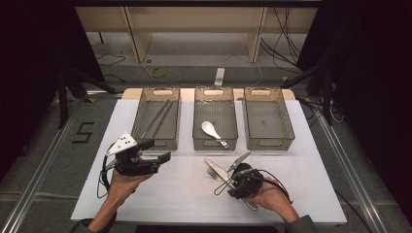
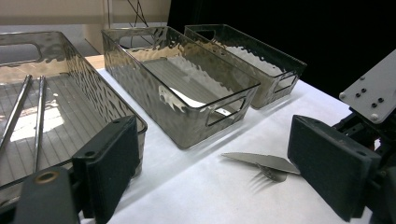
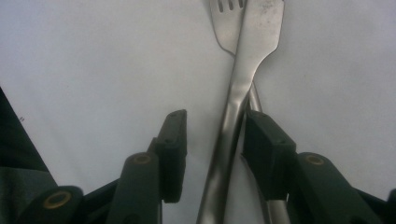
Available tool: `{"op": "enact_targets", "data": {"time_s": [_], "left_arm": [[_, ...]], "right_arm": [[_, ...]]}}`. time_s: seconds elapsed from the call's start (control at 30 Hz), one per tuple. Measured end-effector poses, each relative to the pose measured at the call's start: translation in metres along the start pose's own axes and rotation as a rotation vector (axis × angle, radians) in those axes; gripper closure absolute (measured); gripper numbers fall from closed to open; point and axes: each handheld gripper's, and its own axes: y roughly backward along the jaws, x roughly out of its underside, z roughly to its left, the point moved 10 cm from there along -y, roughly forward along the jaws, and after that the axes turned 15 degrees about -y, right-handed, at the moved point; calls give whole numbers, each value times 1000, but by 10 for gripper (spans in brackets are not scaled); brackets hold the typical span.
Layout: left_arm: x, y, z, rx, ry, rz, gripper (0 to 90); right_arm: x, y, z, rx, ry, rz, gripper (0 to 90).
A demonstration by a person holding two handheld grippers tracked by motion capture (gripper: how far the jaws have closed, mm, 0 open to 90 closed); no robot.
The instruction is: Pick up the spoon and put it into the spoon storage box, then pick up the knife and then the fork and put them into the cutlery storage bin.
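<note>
A white cloth-covered table point(image 1: 160, 194) stands in a dark room, with three clear ribbed plastic bins set in a row along its far half. The left bin point(image 1: 158, 141) holds a pair of long metal chopsticks point(image 1: 156, 119), the middle bin point(image 1: 215, 141) a white ceramic spoon point(image 1: 212, 130), and the right bin point(image 1: 268, 141) shows nothing inside. In front of the middle bin, a steel table knife point(image 3: 236, 93) lies crossed over a steel fork point(image 3: 223, 23) on the cloth. The right gripper point(image 3: 212, 140) points down at this pair: the knife's handle runs up between its two black jaws, just beside the right-hand pad, with a clear gap to the left-hand pad, so the jaws stand partly spread around the handle without pinching it. The left gripper point(image 1: 156, 151) hovers well apart near the left bin's front corner, jaws spread wide with nothing between them; in its own view the knife blade and fork tines lie on the cloth beyond its right jaw.
</note>
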Motion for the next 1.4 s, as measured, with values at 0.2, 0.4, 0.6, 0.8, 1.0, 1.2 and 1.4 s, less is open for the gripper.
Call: {"op": "enact_targets", "data": {"time_s": [0.2,0.4,0.6,0.8,1.0,1.2,1.4], "left_arm": [[0,0,0,0,-1,0,160],[1,0,-1,2,-7,6,160],[1,0,0,-1,-6,5,160],[1,-1,-2,3,-17,9,160],[2,0,-1,3,-13,9,160],[2,-1,-2,6,-17,13,161],[2,-1,-2,5,-18,13,162]], "right_arm": [[0,-2,-1,19,-1,10,645],[0,-3,-2,44,1,8,689],[-1,-3,-3,55,6,4,722],[-1,-3,-4,56,1,9,747],[-2,-3,-4,50,-1,22,751],[-2,-3,-4,53,-1,31,751],[-3,-4,-4,65,6,45,769]]}}
